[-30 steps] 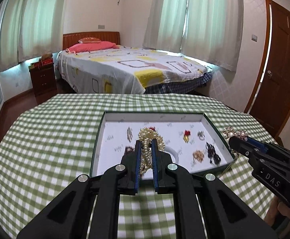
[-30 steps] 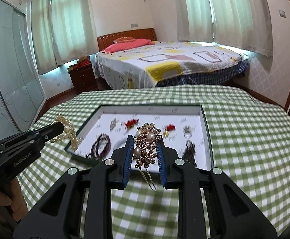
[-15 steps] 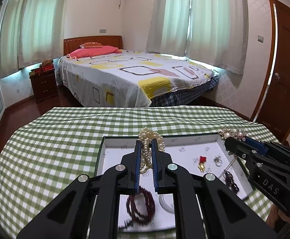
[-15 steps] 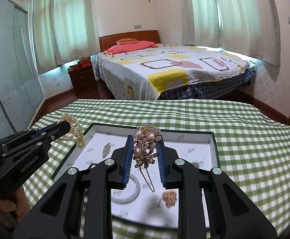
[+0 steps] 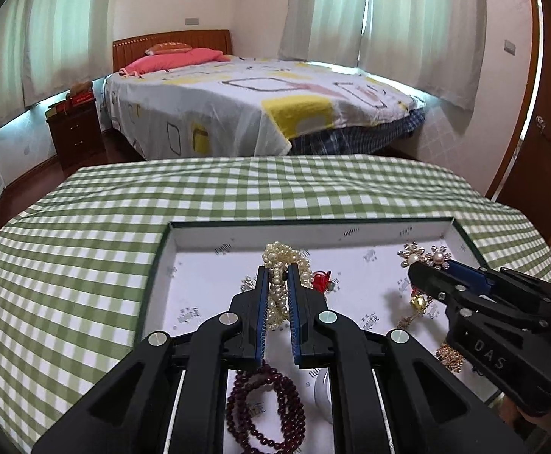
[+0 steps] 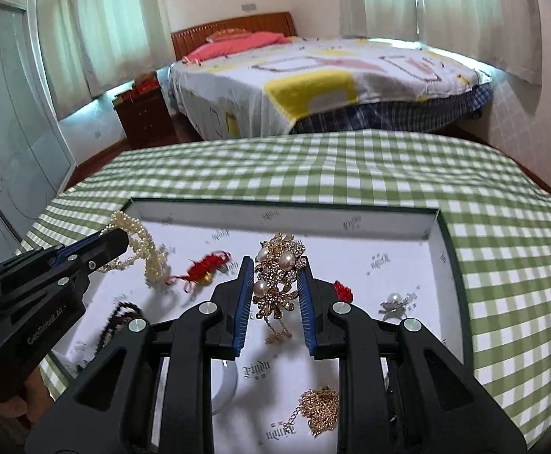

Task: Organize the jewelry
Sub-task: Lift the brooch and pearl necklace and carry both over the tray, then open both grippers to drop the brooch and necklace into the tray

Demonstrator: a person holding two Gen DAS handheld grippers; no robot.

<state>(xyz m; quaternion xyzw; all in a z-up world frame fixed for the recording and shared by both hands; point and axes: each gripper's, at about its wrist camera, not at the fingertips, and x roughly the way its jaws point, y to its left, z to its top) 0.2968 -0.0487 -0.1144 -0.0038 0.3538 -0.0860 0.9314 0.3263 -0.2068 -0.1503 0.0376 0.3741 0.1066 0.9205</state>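
A bundled strand of cream-white pearl beads is pinched between the blue-padded fingers of the left gripper, its loops bulging above the tips and hanging down between them. It hangs over the left-centre of a shallow white-lined tray with a dark green rim. The right gripper clamps a gold-toned rhinestone brooch set with round pearls, from which a fine gold chain trails down toward the tray floor. This brooch sits over the middle of the tray, to the right of the pearl strand.

On the printed white lining lie several other pieces. A small red tassel charm with a gold bead rests between the two grippers in the right wrist view. A second red ornament shows just beside the right finger of the right gripper. A silver ring with a pearl lies farther right, near the tray's side wall. A loose heap of gold chain sits near the front edge. A coiled bracelet of dark maroon beads lies beneath the left gripper, beside a pale white bangle, partly hidden.

The tray stands on a table covered in a green-and-white checked cloth. Beyond it stands a bed with a patterned white and yellow cover.
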